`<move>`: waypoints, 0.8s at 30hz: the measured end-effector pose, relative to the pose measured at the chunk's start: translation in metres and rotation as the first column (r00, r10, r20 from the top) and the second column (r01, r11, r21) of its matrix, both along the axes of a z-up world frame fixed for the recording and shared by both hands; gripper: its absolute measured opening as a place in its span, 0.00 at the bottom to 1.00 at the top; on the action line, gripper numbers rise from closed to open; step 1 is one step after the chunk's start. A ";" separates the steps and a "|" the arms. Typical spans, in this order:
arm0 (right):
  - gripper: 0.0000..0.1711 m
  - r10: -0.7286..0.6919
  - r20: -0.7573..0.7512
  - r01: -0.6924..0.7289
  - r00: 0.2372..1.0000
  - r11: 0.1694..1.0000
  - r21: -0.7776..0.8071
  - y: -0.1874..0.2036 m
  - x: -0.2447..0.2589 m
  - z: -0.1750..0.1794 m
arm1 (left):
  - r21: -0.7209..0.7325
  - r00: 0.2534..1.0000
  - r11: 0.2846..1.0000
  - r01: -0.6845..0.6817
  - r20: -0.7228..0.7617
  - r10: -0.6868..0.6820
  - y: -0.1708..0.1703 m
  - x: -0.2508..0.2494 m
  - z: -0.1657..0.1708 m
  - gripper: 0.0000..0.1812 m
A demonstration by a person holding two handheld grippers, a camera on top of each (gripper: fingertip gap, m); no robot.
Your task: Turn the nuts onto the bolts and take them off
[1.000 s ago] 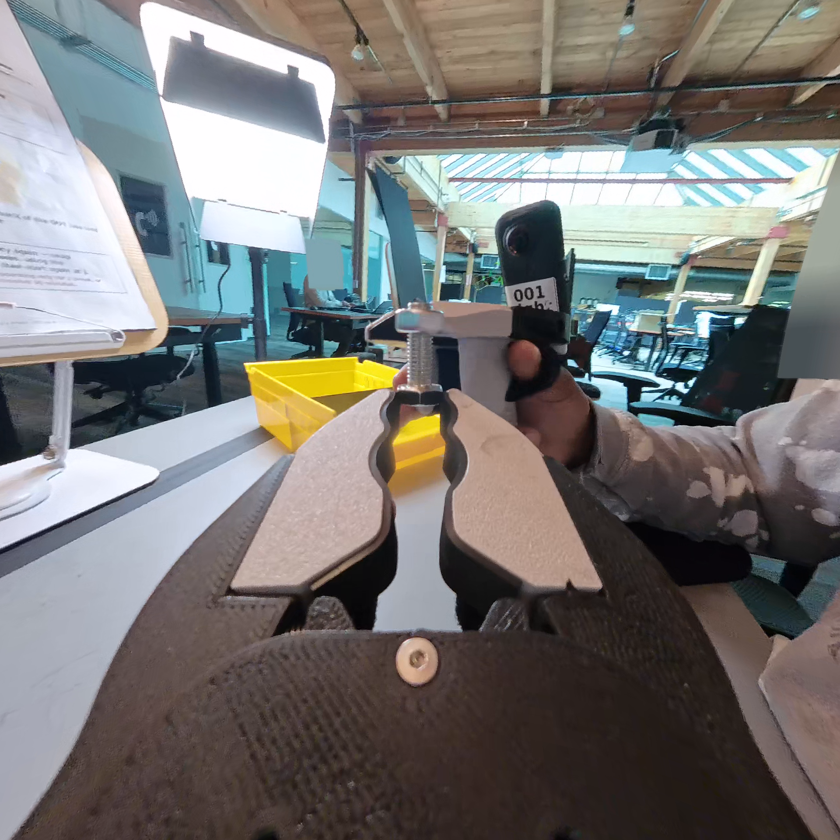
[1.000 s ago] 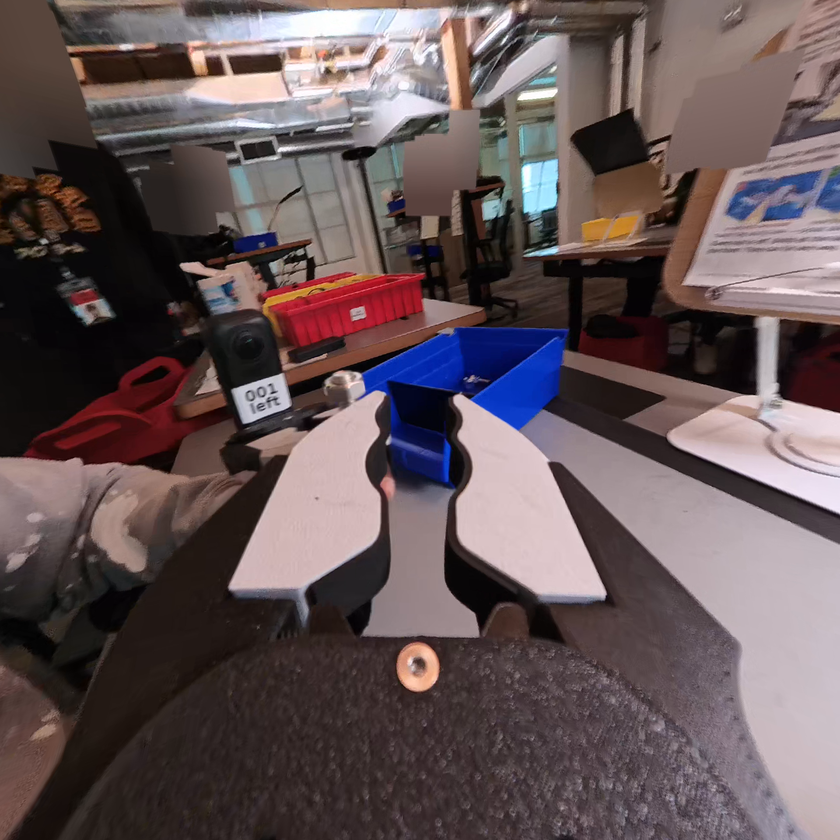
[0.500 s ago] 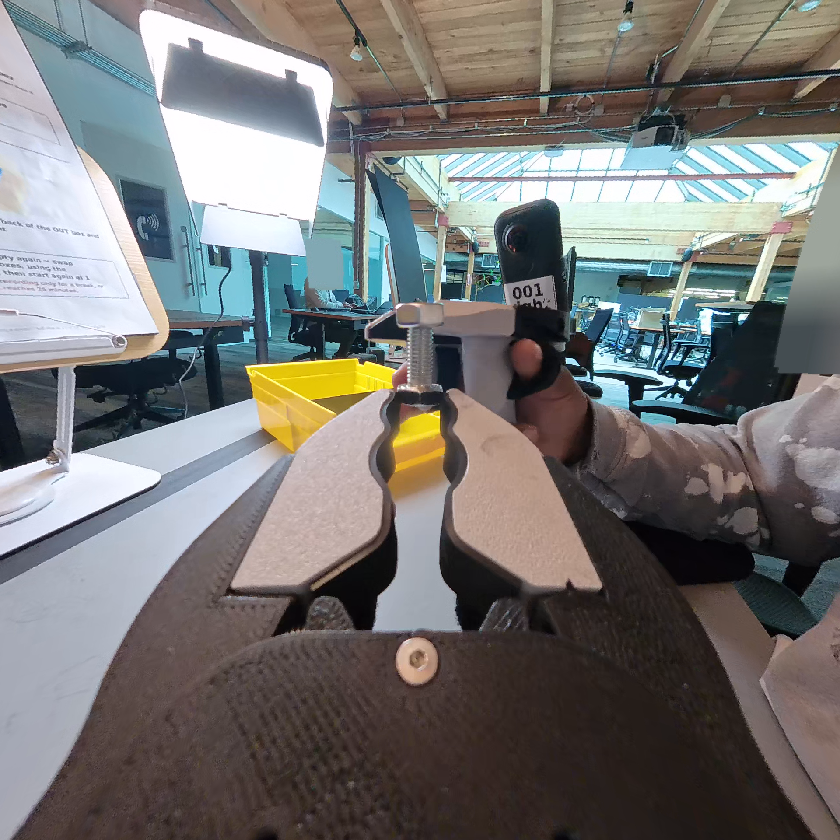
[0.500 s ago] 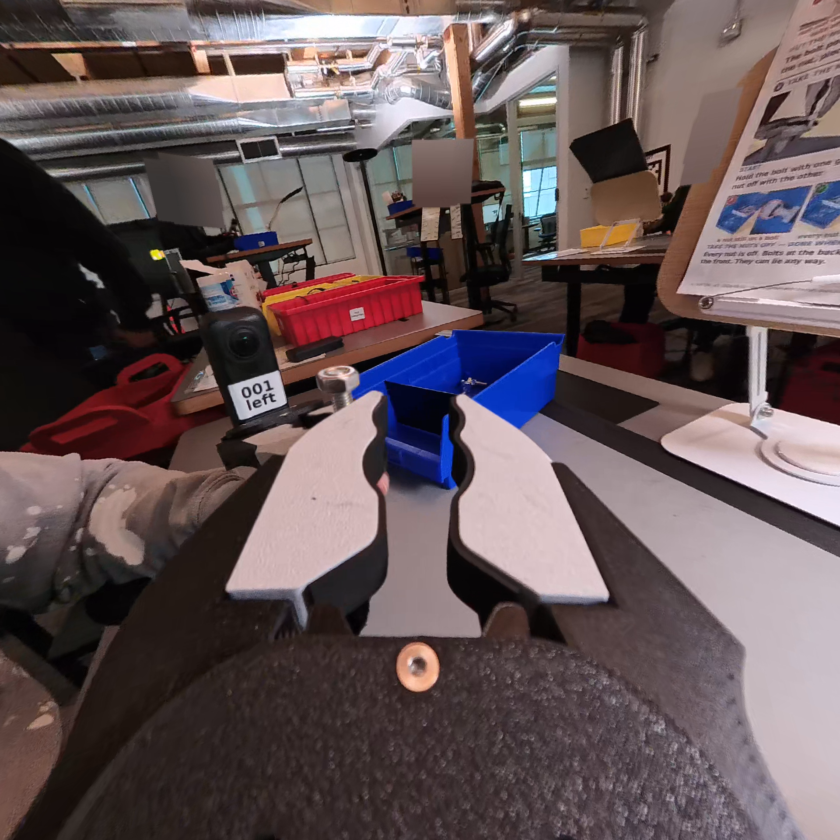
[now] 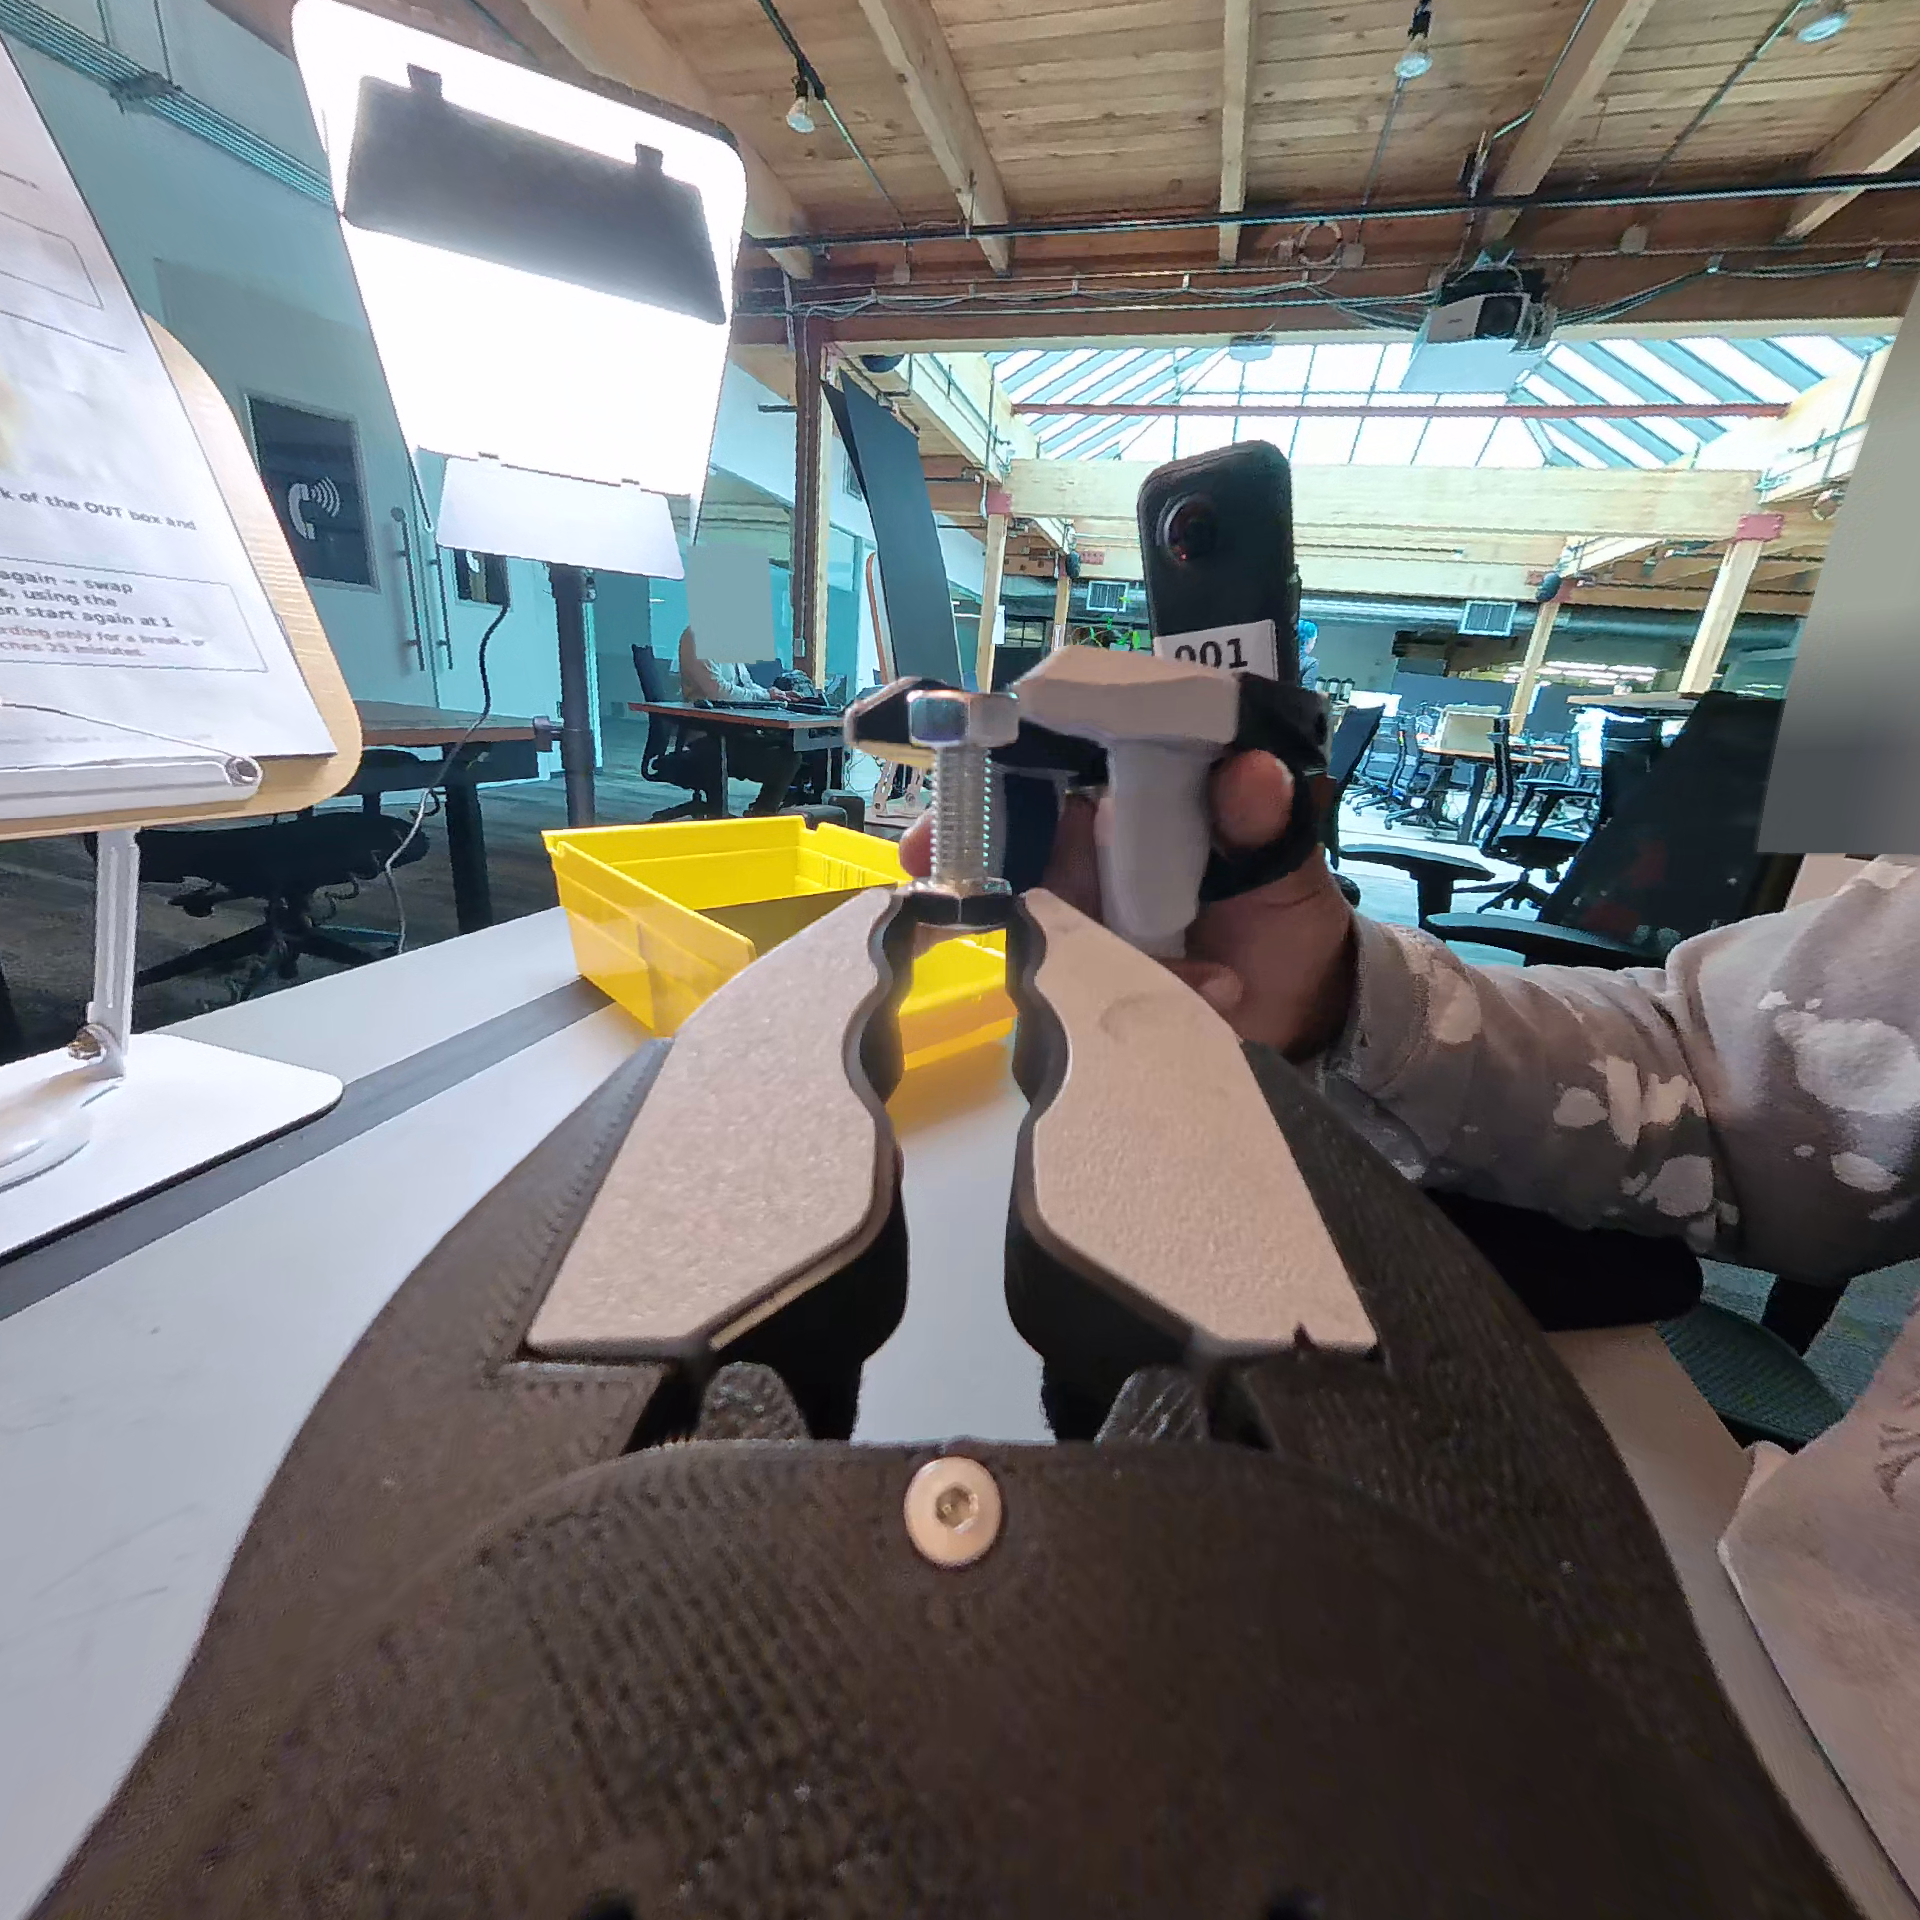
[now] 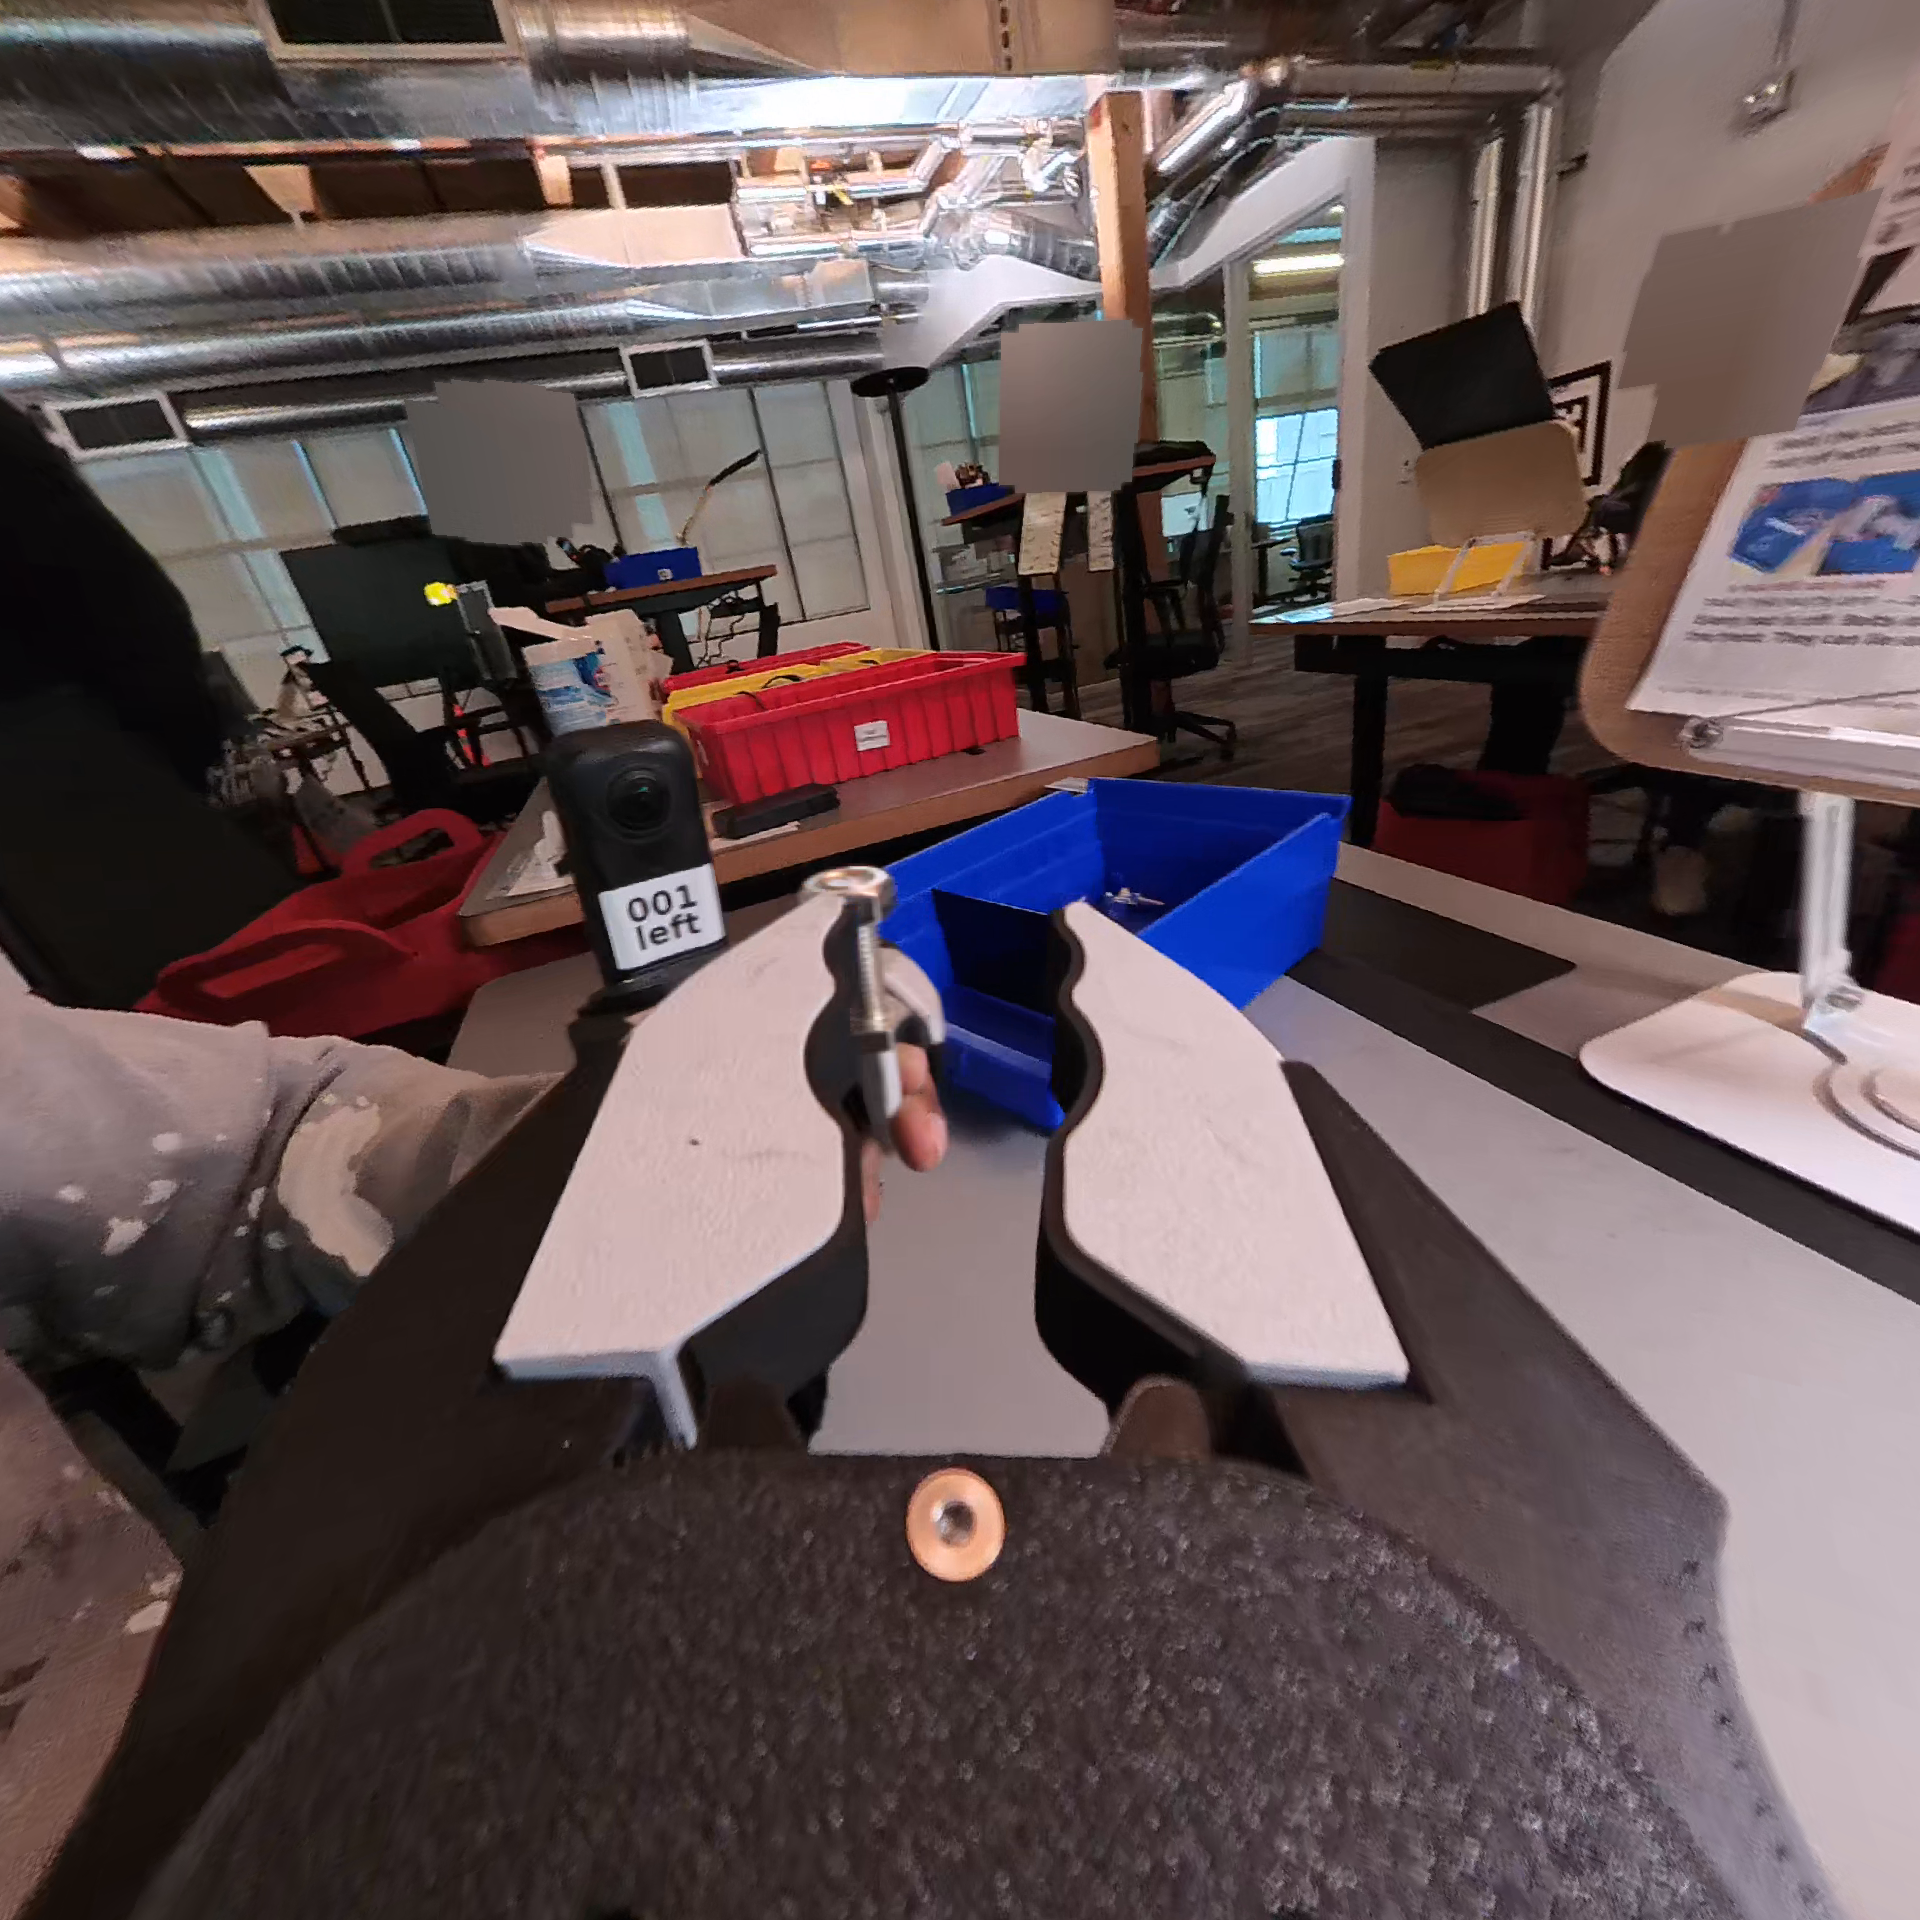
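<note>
A silver bolt [image 5: 961,821] stands upright, head up. Its lower end sits in a nut [image 5: 956,902]. My left gripper [image 5: 956,920] is shut on the nut and holds it above the grey table [image 5: 312,1299]. In the right wrist view my right gripper [image 6: 945,925] is open. The bolt [image 6: 864,966] stands between its jaws, close beside the left finger [image 6: 717,1122]. From the left wrist view, the right gripper's fingers [image 5: 1122,696] sit at the level of the bolt head. I cannot tell whether they touch it.
A yellow bin [image 5: 665,883] stands behind the bolt. A blue bin [image 6: 1226,883] with small hardware in it stands ahead of my right gripper. A paper stand's white base [image 6: 1745,1070] is at the right. The person's sleeve [image 5: 1662,1070] reaches in from the right. Tip to tip, the grippers are about 4 cm apart.
My right gripper has opened wider and swung left, so the bolt now stands between its jaws instead of behind its left finger. My left gripper still holds the nut in place.
</note>
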State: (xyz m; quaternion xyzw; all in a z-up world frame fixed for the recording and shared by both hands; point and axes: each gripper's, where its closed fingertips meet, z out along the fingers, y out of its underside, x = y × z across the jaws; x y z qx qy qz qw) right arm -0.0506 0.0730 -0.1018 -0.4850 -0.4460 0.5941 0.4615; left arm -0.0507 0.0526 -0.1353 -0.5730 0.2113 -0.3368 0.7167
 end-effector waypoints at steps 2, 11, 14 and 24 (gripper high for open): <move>0.23 0.030 0.006 -0.030 1.000 0.999 0.014 -0.011 -0.004 -0.001 | 0.002 1.000 1.000 0.005 -0.006 -0.005 -0.001 0.002 -0.001 0.10; 0.15 -0.030 -0.007 0.030 1.000 0.999 0.017 0.006 0.003 0.003 | 0.008 1.000 1.000 -0.002 -0.009 0.002 -0.001 0.000 0.001 0.10; 0.23 0.024 0.019 -0.025 1.000 0.999 0.040 -0.013 -0.005 -0.002 | 0.002 1.000 1.000 0.000 -0.024 0.000 0.000 0.004 -0.002 0.10; 0.18 -0.006 -0.002 0.006 1.000 1.000 0.013 0.000 0.000 0.000 | 0.015 1.000 1.000 -0.010 -0.018 0.010 -0.001 0.001 0.002 0.10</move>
